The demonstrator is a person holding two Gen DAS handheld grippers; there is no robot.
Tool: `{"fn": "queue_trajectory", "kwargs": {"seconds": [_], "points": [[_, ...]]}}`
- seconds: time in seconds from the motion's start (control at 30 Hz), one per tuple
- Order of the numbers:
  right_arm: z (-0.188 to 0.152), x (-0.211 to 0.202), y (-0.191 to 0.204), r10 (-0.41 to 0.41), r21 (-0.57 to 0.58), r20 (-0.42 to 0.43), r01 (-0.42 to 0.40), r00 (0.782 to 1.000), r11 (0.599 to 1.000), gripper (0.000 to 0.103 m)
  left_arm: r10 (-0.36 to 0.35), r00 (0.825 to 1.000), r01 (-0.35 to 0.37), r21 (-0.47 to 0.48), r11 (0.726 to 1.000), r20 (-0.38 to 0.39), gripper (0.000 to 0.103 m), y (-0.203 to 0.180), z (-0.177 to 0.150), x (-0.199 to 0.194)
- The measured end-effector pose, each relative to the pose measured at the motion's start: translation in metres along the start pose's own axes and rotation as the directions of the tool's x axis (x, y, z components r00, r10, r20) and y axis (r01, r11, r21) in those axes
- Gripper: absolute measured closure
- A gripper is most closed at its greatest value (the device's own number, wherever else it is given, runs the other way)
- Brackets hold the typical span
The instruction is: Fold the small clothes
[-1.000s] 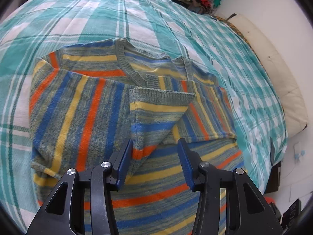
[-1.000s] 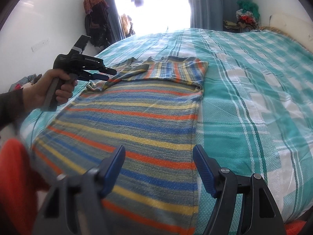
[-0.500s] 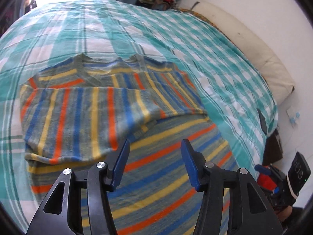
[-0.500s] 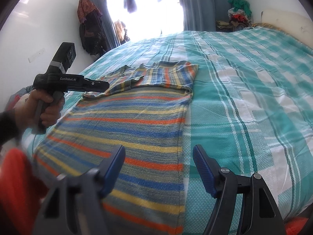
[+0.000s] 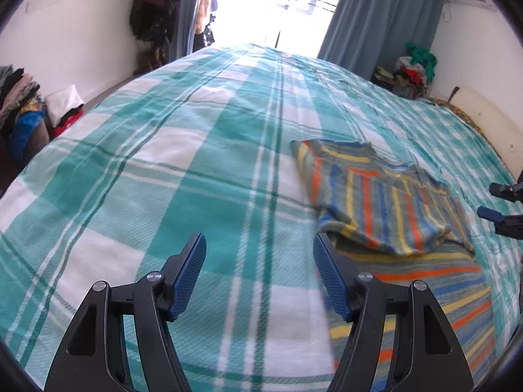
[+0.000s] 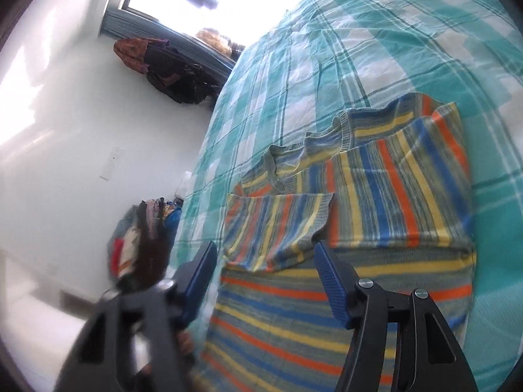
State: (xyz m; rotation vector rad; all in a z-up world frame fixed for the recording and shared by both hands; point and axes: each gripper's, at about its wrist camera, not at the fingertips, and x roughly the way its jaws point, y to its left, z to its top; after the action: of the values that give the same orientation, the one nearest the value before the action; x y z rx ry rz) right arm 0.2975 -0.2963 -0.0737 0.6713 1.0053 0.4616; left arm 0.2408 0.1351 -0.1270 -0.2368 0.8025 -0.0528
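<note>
Both grippers stand with nothing between their pads. Seen from its own wrist camera, the left gripper (image 5: 260, 272) hangs over bare bedspread (image 5: 163, 176), its jaws wide apart and having just been opening; the striped sweater (image 5: 385, 209) lies off to its right, clear of the blue pads (image 5: 189, 274). At the right edge of that same view the tips of the right gripper (image 5: 497, 202) show, parted, beyond the sweater's far side.

The right wrist view is tilted and partly blurred. There the right gripper (image 6: 264, 281) hovers above the sweater (image 6: 376, 196), its jaws apart and having just been closing a little, with no cloth pinched. This view shows what the left one does not: both sleeves folded in across the chest, the ribbed neckline toward the window, and the lower body of the sweater running flat toward the camera.

The left view alone shows the curtain (image 5: 376, 23), a pile of clothes (image 5: 408, 75) in the far corner and a stack of clothes (image 5: 19, 111) at the left.
</note>
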Motion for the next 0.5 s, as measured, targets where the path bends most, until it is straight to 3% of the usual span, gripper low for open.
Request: {"fn": "queue_trajectory", "kwargs": {"seconds": [0.07, 0.13, 0.2, 0.27, 0.3, 0.33, 0.43, 0.5], "points": [[0.021, 0.043, -0.011, -0.068, -0.005, -0.066, 0.068, 0.996, 0.998, 0.055, -0.012, 0.999, 0.009, -0.078, 0.997, -0.033, 0.034, 0.03, -0.013, 0.007], [0.029, 0.074, -0.029, -0.12, 0.041, -0.118, 0.126, 0.986, 0.991, 0.06, -0.085, 0.996, 0.082, -0.166, 0.983, -0.009, 0.035, 0.048, -0.021, 0.006], [0.031, 0.093, -0.043, -0.158, 0.073, -0.134, 0.169, 0.978, 0.983, 0.061, -0.113, 0.994, 0.112, -0.195, 0.974, 0.004, 0.035, 0.053, -0.021, 0.006], [0.032, 0.104, -0.047, -0.139, 0.079, -0.131, 0.15, 0.982, 0.985, 0.067, -0.108, 0.994, 0.106, -0.181, 0.978, 0.001, 0.033, 0.049, -0.021, 0.01], [0.034, 0.109, -0.047, -0.144, 0.072, -0.132, 0.154, 0.981, 0.985, 0.087, -0.104, 0.995, 0.102, -0.17, 0.98, -0.001, 0.032, 0.046, -0.021, 0.011], [0.037, 0.113, -0.044, -0.163, 0.049, -0.129, 0.171, 0.978, 0.984, 0.1, -0.101, 0.995, 0.099, -0.162, 0.982, -0.001, 0.031, 0.045, -0.021, 0.011], [0.05, 0.097, -0.019, -0.17, -0.076, 0.017, 0.171, 0.985, 0.982, 0.1, -0.1, 0.995, 0.1, -0.159, 0.982, 0.005, 0.03, 0.046, -0.021, 0.01], [0.056, 0.093, -0.01, -0.212, -0.139, 0.086, 0.223, 0.973, 0.965, 0.098, -0.098, 0.995, 0.098, -0.158, 0.983, 0.003, 0.03, 0.047, -0.021, 0.01]]}}
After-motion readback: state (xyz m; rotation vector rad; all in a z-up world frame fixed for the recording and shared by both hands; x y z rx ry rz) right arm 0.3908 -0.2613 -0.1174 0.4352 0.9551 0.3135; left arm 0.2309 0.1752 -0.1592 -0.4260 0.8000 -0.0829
